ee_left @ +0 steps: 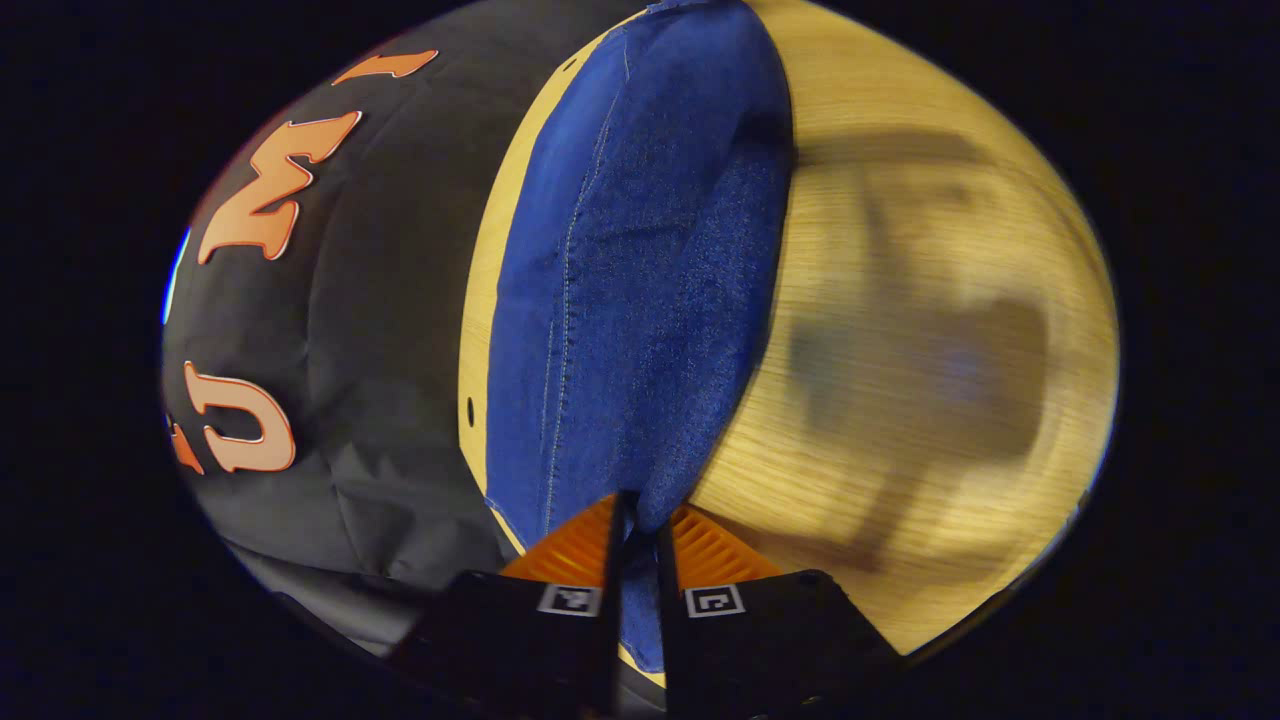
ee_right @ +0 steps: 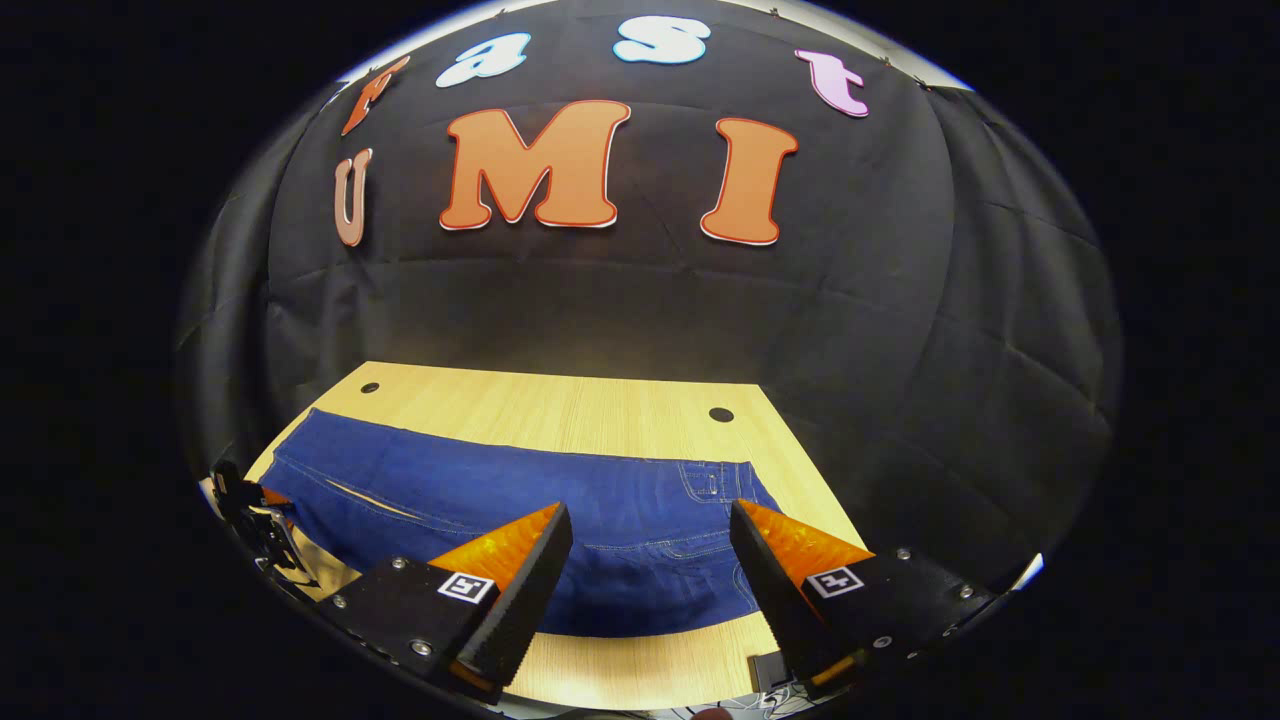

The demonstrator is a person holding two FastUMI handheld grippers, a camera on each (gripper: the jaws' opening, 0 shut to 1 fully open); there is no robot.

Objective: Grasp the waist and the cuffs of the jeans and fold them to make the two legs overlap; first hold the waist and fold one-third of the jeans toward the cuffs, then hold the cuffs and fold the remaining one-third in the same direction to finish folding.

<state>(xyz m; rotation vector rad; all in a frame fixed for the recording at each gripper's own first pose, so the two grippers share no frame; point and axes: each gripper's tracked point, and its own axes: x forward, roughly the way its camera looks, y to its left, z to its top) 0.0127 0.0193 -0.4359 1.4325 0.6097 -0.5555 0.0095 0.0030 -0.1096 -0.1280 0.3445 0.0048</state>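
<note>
My left claw (ee_left: 636, 520) is pinched shut on a fold of the jeans (ee_left: 640, 280), the fingers nearly together with denim running up between them. My right claw (ee_right: 650, 560) hangs wide open and empty above the waist end of the jeans (ee_right: 560, 530), holding nothing.

I judge the step in hand to be the first fold, bringing the legs together, with the cuff end gripped and the waist not yet taken. To do it well, I should bring the right claw down onto the near waist edge and close on both layers there, not just the top one. Then both claws ought to lift and carry across at the same pace, keeping the denim taut between them so the legs land edge on edge. A slack middle would likely wrinkle.

In the right gripper view the jeans lie flat across the table (ee_right: 560, 405), waist to the right, legs running left to where the other claw (ee_right: 250, 510) sits at the far end. The waist is just beyond and below my open fingers. In the left gripper view the denim stretches straight away from the grip along the table (ee_left: 940, 330), near its edge
</note>
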